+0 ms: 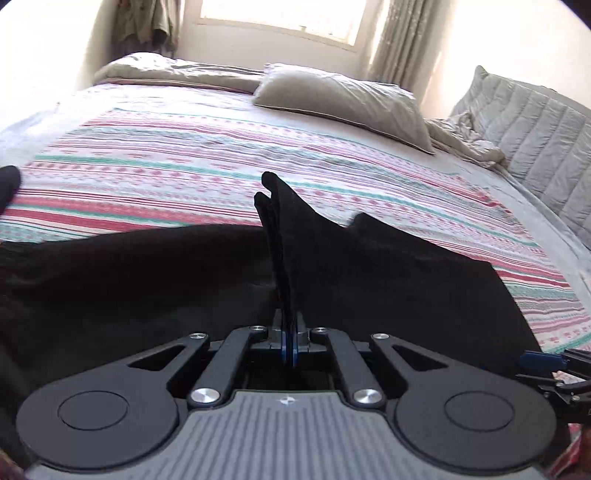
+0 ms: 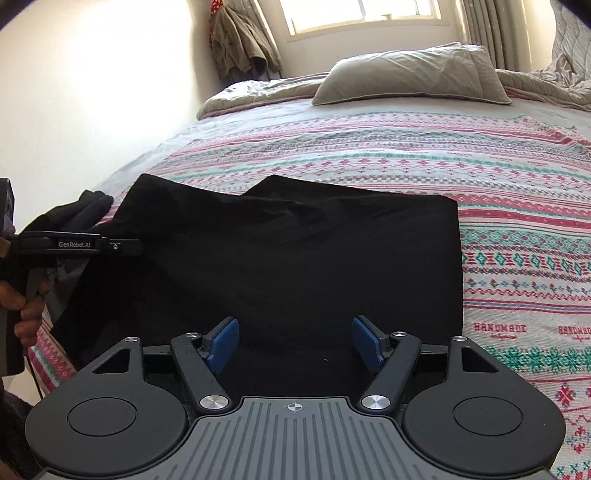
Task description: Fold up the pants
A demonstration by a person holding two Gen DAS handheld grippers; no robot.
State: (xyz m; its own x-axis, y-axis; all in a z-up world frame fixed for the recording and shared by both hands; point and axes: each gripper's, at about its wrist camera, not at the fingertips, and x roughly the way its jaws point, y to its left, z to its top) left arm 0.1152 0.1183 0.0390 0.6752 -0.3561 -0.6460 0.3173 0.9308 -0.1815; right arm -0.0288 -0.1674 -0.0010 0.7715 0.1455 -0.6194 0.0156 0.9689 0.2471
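- Black pants [image 2: 280, 251] lie folded on the striped bedspread [image 2: 498, 192] near the bed's near edge — a broad dark slab with one layer's corner peeking out at its far side.
- Left gripper [image 1: 290, 332] is clamped tight on a pinch of the pants, cloth standing up in a ridge between its pads; in the right wrist view it reaches in at the pants' left edge, a hand [image 2: 22, 314] on its grip.
- Right gripper [image 2: 293, 345] hovers over the pants' near edge, blue pads [image 2: 223, 339] well apart — no cloth pinched.
- Grey pillow [image 1: 340, 103] rests toward the bed's far edge, below the window [image 1: 280, 18].
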